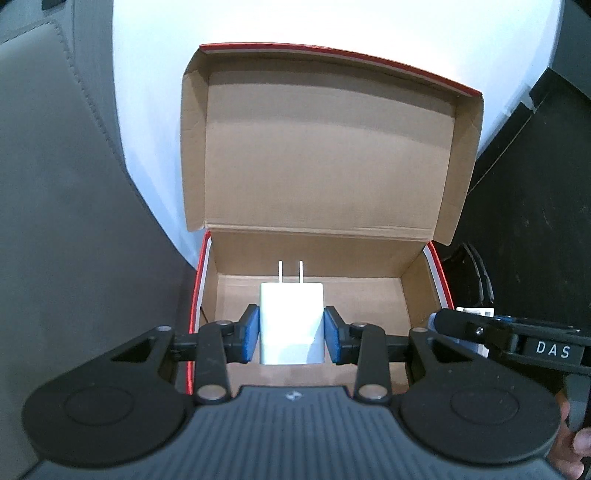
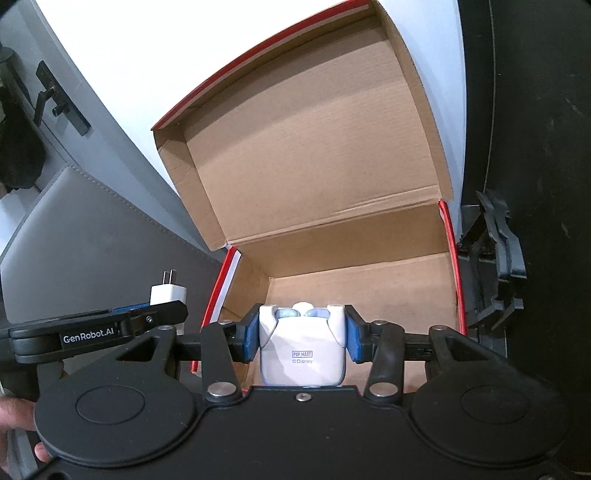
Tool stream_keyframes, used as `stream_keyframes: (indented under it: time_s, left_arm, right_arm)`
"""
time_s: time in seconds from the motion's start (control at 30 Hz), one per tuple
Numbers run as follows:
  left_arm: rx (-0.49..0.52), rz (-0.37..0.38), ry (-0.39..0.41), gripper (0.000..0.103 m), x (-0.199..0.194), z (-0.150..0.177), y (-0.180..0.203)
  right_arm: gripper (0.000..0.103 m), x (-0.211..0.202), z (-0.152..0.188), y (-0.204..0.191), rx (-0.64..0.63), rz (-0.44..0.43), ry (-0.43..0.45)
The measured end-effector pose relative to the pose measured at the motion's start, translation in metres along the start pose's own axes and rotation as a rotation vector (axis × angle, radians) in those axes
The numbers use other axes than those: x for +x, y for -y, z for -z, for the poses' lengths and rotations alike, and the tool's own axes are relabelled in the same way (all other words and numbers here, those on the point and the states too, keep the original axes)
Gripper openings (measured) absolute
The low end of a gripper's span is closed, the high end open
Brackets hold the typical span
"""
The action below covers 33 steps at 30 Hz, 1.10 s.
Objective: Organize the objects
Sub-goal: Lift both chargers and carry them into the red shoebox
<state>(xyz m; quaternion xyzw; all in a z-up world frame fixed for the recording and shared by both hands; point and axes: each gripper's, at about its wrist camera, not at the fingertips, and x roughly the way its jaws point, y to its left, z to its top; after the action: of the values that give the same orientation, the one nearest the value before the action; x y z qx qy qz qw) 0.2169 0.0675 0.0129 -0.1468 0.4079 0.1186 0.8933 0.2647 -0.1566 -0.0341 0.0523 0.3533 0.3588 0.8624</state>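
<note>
A white wall charger point(image 1: 291, 325) with two metal prongs pointing away is clamped between the blue pads of my left gripper point(image 1: 291, 334), held over the near part of an open cardboard box point(image 1: 325, 258) with red outer walls. My right gripper point(image 2: 301, 338) is shut on a small white figurine point(image 2: 301, 347) with pale blue parts and printed lettering, held over the same box point(image 2: 354, 280). In the right wrist view the charger point(image 2: 168, 293) and left gripper point(image 2: 147, 314) show at the left, beside the box's left wall. The right gripper point(image 1: 480, 328) shows at the right of the left wrist view.
The box's lid point(image 1: 325, 155) stands upright at the back against a white wall point(image 1: 332, 26). A grey stitched cushion point(image 1: 55, 184) lies left of the box. Dark furniture point(image 2: 535, 184) with a black bracket point(image 2: 495, 266) stands right of it. A hand point(image 2: 14, 410) holds the left gripper's handle.
</note>
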Motion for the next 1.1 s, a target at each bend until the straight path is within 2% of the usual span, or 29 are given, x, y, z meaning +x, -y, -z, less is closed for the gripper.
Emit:
stream_keyframes:
  time_s: [0.43, 0.7, 0.93, 1.1]
  left_arm:
    - [0.033, 0.025, 0.043, 0.036, 0.02, -0.01, 0.011]
    - [0.024, 0.037, 0.089, 0.036, 0.036, -0.012, 0.005]
    - [0.028, 0.042, 0.093, 0.036, 0.055, -0.012, 0.001]
    - [0.022, 0.031, 0.068, 0.036, 0.07, -0.014, -0.005]
  right_arm:
    - [0.044, 0.031, -0.02, 0.002, 0.0, 0.028, -0.011]
    - [0.044, 0.051, -0.03, 0.006, -0.022, 0.05, -0.012]
    - [0.044, 0.07, -0.036, 0.011, -0.023, 0.06, -0.02]
    - [0.044, 0.087, -0.039, 0.012, -0.025, 0.071, -0.038]
